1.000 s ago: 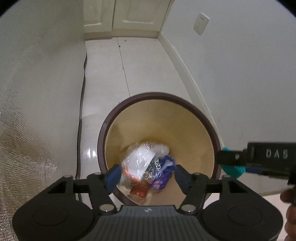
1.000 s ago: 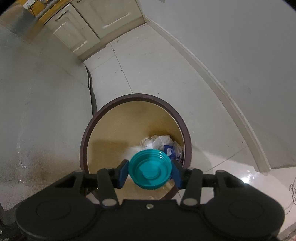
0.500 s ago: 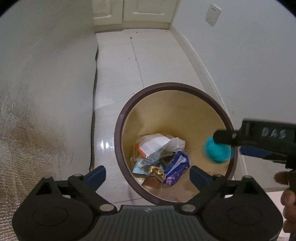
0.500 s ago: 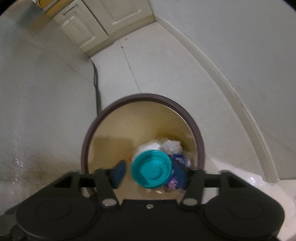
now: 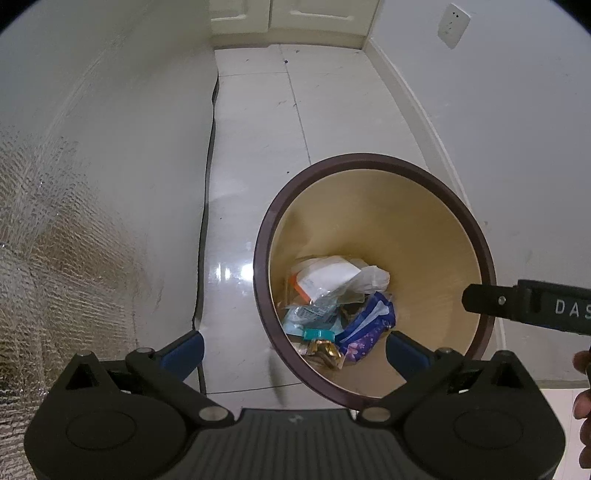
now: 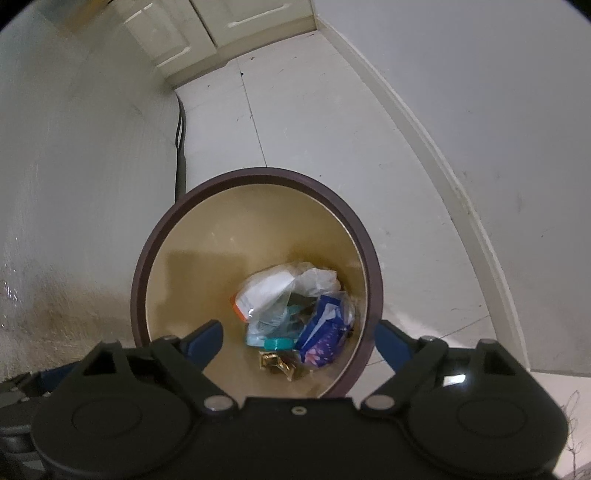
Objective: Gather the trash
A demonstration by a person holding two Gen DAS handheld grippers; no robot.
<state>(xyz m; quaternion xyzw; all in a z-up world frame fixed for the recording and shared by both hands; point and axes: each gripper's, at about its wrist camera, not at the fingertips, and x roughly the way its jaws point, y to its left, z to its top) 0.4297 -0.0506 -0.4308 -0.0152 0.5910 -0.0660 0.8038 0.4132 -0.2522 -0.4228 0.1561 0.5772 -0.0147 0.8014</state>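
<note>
A round bin with a dark brown rim (image 5: 260, 236) (image 6: 142, 258) and tan inside stands on the white floor. At its bottom lie a clear plastic bag (image 5: 328, 275) (image 6: 273, 286), a blue and purple wrapper (image 5: 365, 326) (image 6: 325, 336), a gold wrapper (image 5: 323, 349) (image 6: 275, 362) and a teal lid (image 5: 317, 333) (image 6: 279, 344). My left gripper (image 5: 293, 349) is open and empty above the bin's near left rim. My right gripper (image 6: 295, 341) is open and empty over the bin; its finger also shows in the left wrist view (image 5: 487, 302).
A white wall with a skirting board (image 6: 443, 166) runs along the right, with a socket (image 5: 453, 25) higher up. A pale foil-textured surface (image 5: 55, 221) stands at the left with a dark cable (image 6: 180, 147) at its foot. Cream cabinet doors (image 6: 255, 14) stand at the back.
My left gripper opened and dropped the bag of wrappers into the bin, then drew left. My right gripper opened and the teal lid fell into the bin.
</note>
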